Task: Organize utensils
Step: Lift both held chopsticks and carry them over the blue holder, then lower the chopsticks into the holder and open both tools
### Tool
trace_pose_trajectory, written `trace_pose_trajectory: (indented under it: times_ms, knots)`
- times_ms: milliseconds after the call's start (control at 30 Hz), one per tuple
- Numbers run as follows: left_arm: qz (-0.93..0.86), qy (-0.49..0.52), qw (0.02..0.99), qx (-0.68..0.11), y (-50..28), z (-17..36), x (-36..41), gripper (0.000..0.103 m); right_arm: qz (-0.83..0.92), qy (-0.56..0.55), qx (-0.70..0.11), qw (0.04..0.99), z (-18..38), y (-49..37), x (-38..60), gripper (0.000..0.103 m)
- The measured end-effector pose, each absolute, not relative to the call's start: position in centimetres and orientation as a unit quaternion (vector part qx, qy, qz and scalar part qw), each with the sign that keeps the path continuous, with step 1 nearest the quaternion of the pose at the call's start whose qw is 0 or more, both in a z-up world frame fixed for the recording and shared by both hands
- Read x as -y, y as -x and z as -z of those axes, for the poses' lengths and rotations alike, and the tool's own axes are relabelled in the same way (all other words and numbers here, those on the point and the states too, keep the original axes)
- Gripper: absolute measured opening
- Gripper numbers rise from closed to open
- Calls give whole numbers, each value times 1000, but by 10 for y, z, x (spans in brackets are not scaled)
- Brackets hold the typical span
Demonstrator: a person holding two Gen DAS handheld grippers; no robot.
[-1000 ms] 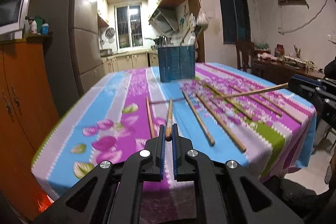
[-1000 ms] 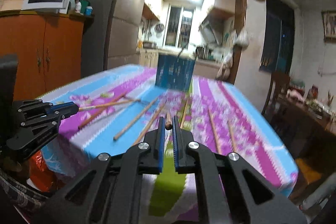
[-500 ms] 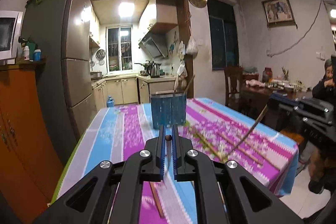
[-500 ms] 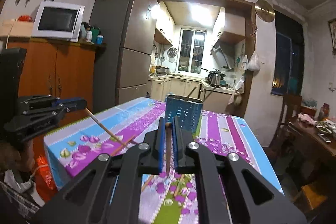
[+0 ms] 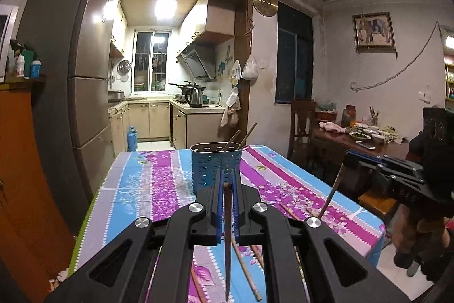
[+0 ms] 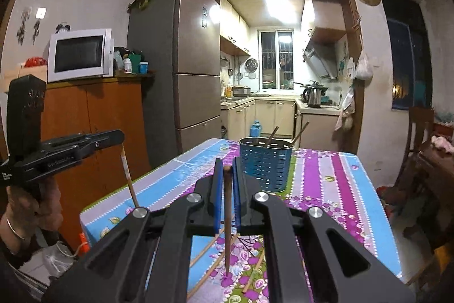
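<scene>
My left gripper (image 5: pixel 226 185) is shut on a wooden chopstick (image 5: pixel 227 240) that hangs down from the jaws, above the table. My right gripper (image 6: pixel 226 171) is shut on another chopstick (image 6: pixel 227 223), also hanging point down. A blue perforated utensil holder (image 5: pixel 216 167) stands upright on the table ahead, with two chopsticks leaning in it; it also shows in the right wrist view (image 6: pixel 265 165). Each gripper shows in the other's view, the right one (image 5: pixel 351 161) and the left one (image 6: pixel 120 137). Loose chopsticks (image 5: pixel 245 269) lie on the tablecloth below.
The table has a flowered blue and purple cloth (image 5: pixel 159 183). A refrigerator (image 6: pixel 181 70) and an orange cabinet (image 6: pixel 96 132) with a microwave stand to the left. A wooden chair (image 5: pixel 302 127) and a cluttered side table (image 5: pixel 360 137) are to the right.
Both grippers have lifted their chopsticks off the table and tilted up level. The chopsticks now hang downward and the holder is nearer in both views.
</scene>
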State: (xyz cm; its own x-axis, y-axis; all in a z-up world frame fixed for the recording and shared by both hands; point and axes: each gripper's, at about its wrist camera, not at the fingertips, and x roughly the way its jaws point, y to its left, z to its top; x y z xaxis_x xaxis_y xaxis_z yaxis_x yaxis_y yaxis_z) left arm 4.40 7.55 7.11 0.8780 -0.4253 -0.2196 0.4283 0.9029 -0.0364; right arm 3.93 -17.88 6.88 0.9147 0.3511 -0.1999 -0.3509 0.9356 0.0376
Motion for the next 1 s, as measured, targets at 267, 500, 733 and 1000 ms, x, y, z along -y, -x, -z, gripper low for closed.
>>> trace_pose_trajectory:
  times_ms: [267,500,733,1000]
  knots:
    - [230,6,966,-120,-73,-82,-73,7,-189,1,-95,977,-90,-58,182,5]
    - [239,0,967,-87,-133,-130,-56,7,-181,7,-53,982,-155,-105,191,5]
    - [228,-23,973,-21,-222,-202,-23,7,-145,16,-4,989,-235,-179,202,5]
    - [224,-15,975,-1,-318,-210,-3,7,-111,13,-14,994,-229,-282,208,5]
